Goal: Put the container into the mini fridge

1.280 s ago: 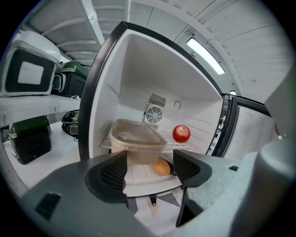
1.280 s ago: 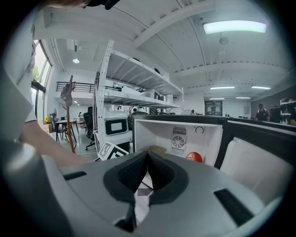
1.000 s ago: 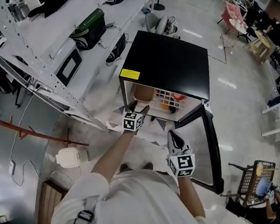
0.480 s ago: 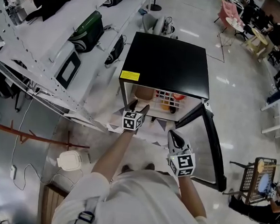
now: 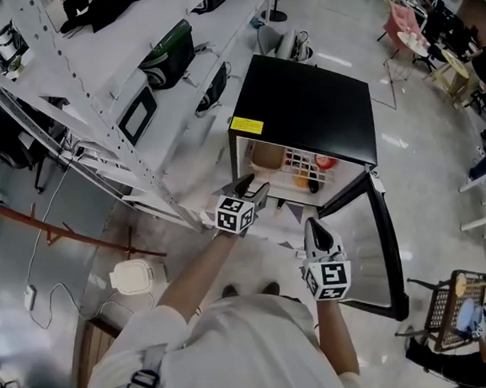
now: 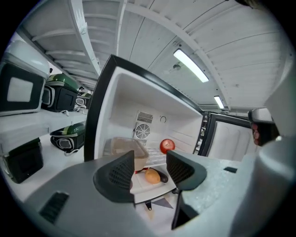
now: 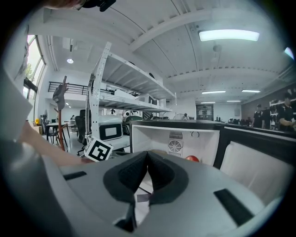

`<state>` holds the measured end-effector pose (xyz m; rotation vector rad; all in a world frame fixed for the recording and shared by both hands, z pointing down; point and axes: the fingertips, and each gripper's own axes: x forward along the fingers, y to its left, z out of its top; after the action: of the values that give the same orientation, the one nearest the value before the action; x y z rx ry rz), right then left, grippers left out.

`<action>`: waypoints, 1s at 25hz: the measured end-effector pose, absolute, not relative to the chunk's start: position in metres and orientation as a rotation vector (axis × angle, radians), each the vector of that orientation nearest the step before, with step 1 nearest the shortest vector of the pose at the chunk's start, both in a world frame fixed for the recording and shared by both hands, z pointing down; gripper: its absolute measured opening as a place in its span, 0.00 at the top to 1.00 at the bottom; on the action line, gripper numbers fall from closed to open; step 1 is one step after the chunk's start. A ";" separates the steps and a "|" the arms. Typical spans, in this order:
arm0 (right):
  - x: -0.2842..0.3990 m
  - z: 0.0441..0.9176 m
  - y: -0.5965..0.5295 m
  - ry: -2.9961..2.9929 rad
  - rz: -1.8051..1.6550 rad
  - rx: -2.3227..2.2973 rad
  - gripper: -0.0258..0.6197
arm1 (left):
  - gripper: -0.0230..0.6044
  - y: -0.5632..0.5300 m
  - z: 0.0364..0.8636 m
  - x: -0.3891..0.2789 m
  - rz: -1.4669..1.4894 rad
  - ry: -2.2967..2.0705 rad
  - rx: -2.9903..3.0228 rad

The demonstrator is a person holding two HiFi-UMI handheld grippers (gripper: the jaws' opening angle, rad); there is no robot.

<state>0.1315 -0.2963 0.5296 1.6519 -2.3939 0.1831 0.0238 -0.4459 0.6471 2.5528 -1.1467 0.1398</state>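
Container (image 6: 126,149) sits inside the mini fridge (image 5: 305,110), left on its shelf. Left tongs (image 6: 150,162) are spread, nothing between them, and have just been closing; right tongs (image 7: 147,159) are pressed together, empty. Risk: door (image 5: 374,243) stands open, and shutting it could jam on the container if it overhangs.

Seen from above, a long white metal shelving unit (image 5: 100,92) runs along the left over a glossy pale grey floor (image 5: 424,154). On its shelves lie a dark green and black hard-shelled case (image 5: 173,50) and, nearer, a flat white box with a black-framed panel (image 5: 137,114). A white squarish plastic object (image 5: 133,276) sits on the floor at lower left, below a thin reddish-brown rail (image 5: 62,226). A black wire basket cart (image 5: 446,310) stands far right, and a pink chair (image 5: 403,21) at top right. Seen close, a round red fruit (image 6: 167,146) sits behind a tan rounded vegetable (image 6: 152,176), with a small dark oblong one (image 6: 163,176) just beside it. A long ceiling strip light (image 6: 190,65) glows overhead.
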 end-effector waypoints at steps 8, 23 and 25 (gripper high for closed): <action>0.107 0.526 -0.279 -2.381 0.183 1.705 0.95 | 0.76 -0.396 0.592 0.008 0.101 -1.056 2.707; 0.089 0.503 -0.226 -2.435 0.220 1.789 0.95 | 0.95 -0.298 0.519 -0.021 -0.048 -0.970 2.728; 0.088 0.501 -0.218 -2.472 0.244 1.759 0.95 | 0.96 -0.283 0.516 -0.026 -0.075 -0.975 2.711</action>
<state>0.0880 -0.2185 0.5014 1.7593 -2.4720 0.2436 -0.0262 -0.2827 0.5163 2.7108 -0.9749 -0.0752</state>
